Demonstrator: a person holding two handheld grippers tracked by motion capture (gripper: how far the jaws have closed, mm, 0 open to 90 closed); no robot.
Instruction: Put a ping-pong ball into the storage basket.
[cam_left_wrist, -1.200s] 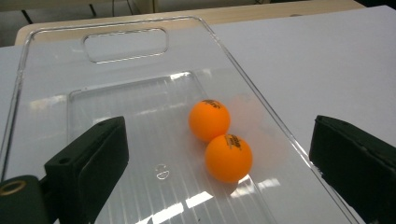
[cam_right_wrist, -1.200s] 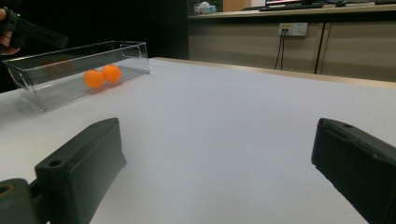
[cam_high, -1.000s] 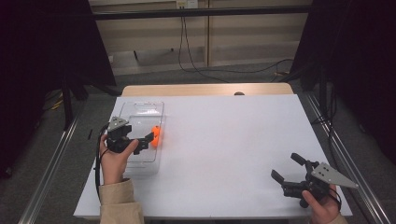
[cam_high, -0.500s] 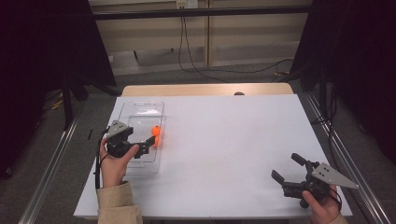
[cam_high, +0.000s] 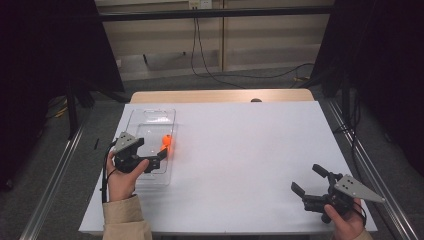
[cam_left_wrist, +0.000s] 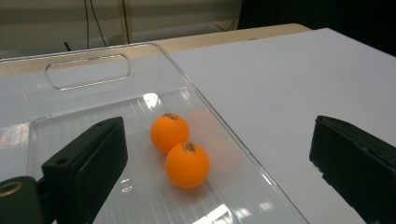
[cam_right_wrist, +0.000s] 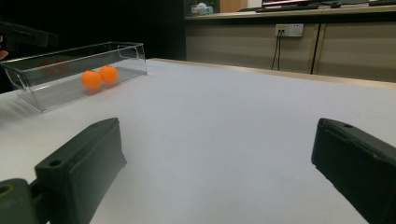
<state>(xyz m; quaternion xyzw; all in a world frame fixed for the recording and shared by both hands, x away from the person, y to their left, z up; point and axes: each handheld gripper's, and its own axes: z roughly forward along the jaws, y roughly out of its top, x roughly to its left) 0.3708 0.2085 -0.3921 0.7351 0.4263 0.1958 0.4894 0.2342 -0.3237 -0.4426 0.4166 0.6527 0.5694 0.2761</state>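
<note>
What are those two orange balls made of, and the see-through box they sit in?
The two orange balls look like light, smooth, matte plastic with small dark printed marks, so probably table tennis balls. The see-through box looks like hard clear plastic: you see the white table through it, its walls catch glossy reflections, and its floor is finely ribbed.

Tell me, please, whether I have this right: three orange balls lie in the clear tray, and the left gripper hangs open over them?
Not quite: the left gripper view shows two orange balls, not three, lying in the clear tray. The left gripper does hang open over them.
</note>
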